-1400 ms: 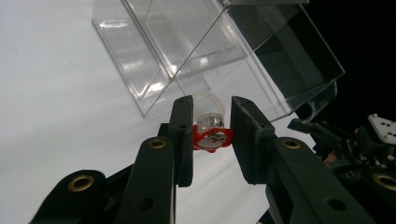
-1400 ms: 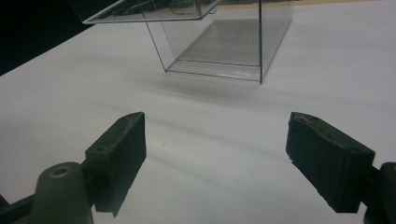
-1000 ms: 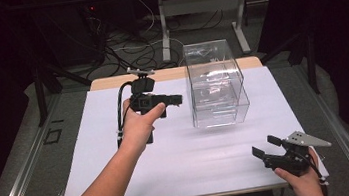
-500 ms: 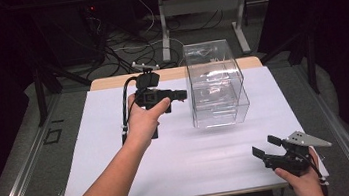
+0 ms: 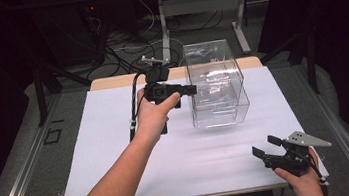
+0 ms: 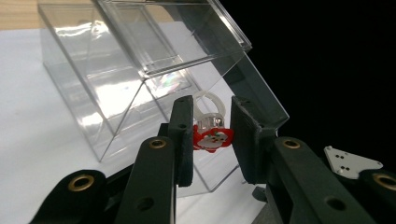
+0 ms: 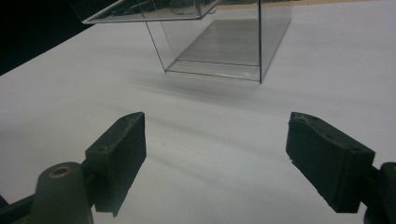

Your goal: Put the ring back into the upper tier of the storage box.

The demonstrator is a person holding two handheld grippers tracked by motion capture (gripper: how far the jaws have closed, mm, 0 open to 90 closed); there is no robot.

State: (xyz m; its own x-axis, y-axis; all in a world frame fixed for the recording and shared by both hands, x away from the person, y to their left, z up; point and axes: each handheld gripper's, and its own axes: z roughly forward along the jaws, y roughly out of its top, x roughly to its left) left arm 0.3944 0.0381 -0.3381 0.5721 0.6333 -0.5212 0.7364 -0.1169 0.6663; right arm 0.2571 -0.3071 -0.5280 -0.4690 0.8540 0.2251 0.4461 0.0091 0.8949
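Note:
My left gripper (image 5: 189, 90) hovers just left of a clear plastic box (image 5: 216, 85), pointing at it. In the left gripper view its jaws are shut on a small clear ring with a red and white figure (image 6: 211, 134), held in front of the box (image 6: 116, 74), whose clear lid is tilted up. My right gripper (image 5: 264, 146) rests near the table's front right corner. Its jaws stand wide open with nothing between them (image 7: 215, 140), facing the box (image 7: 224, 42) from a distance.
A white sheet (image 5: 118, 150) covers the table, with a strip of wood (image 5: 110, 81) showing along the far edge. Cables and table legs lie on the dark floor behind. The right gripper's grey plate (image 6: 350, 161) shows beyond the left jaws.
The left hand has carried its gripper up and to the right, closer to the clear box. The right gripper has stayed where it was.

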